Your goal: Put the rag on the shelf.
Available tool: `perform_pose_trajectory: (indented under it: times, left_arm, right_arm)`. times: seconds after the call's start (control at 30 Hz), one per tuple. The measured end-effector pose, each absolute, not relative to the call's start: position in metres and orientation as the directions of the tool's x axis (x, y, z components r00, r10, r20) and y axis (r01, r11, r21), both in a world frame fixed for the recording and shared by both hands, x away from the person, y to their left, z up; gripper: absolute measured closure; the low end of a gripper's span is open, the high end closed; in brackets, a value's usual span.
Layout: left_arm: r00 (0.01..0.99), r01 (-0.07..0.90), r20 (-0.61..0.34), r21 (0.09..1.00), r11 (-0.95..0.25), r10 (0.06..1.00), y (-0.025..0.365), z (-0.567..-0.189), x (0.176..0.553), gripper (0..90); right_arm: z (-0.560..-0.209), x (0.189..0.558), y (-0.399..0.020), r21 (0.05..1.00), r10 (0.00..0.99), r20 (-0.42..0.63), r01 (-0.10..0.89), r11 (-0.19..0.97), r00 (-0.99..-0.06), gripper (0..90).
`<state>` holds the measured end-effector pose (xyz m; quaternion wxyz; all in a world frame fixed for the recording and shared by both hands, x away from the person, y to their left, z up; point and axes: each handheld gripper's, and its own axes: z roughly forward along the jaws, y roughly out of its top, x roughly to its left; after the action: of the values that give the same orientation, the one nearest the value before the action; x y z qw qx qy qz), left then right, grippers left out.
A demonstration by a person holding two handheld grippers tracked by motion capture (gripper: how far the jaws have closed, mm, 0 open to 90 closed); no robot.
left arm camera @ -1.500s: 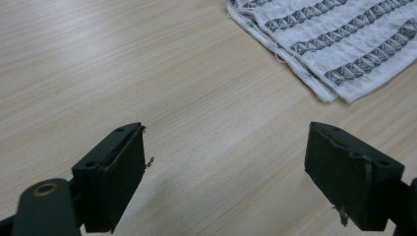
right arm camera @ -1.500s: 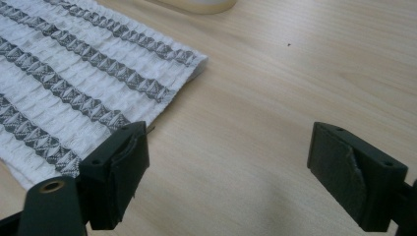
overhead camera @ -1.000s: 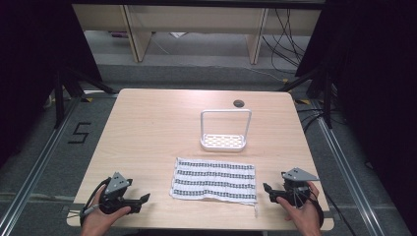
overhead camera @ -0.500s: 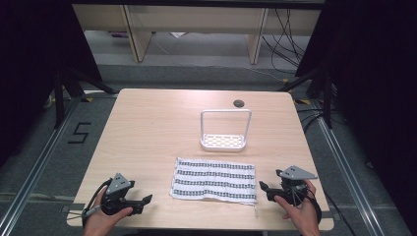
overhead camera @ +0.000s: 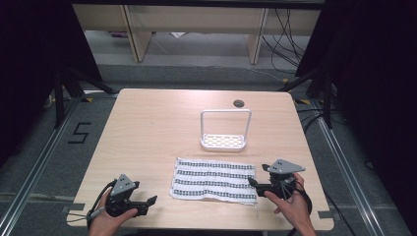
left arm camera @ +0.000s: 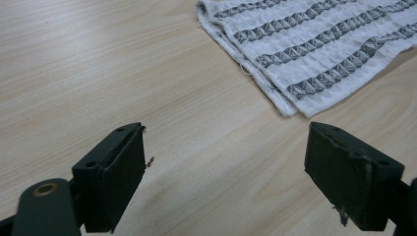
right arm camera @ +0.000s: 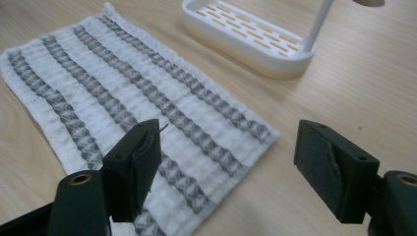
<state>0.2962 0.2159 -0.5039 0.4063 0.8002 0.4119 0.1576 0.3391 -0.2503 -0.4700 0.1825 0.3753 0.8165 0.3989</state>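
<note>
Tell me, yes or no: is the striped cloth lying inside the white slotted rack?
No. The grey-and-white striped woven cloth lies flat on the wooden table, in front of the white slotted plastic rack, apart from it.

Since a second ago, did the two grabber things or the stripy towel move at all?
The right gripper crept leftward, so its open jaws now reach the edge of the striped towel. The left gripper slid slightly rightward toward the towel, jaws open, still short of it. Nothing was grabbed or let go. The towel, the white rack and the table stayed put.
</note>
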Motion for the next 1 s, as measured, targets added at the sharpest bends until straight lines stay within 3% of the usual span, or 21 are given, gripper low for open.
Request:
perform_pose_trajectory:
  times: [0.13,0.53,1.0]
  left_arm:
    - [0.604,0.531,-0.108,0.793,-0.298,0.790,0.209,-0.504,0.295,15.6]
    - [0.651,0.510,-0.076,0.781,-0.361,0.755,0.189,-0.504,0.296,18.4]
    - [0.667,0.507,-0.098,0.786,-0.354,0.738,0.162,-0.505,0.299,22.4]
  right_arm:
    - [-0.463,0.347,-0.236,0.797,0.729,-0.024,0.427,0.427,-0.685,28.8]
    - [-0.456,0.366,-0.187,0.783,0.637,-0.034,0.375,0.495,-0.770,33.1]
    - [-0.456,0.391,-0.139,0.760,0.565,0.001,0.368,0.536,-0.825,36.5]
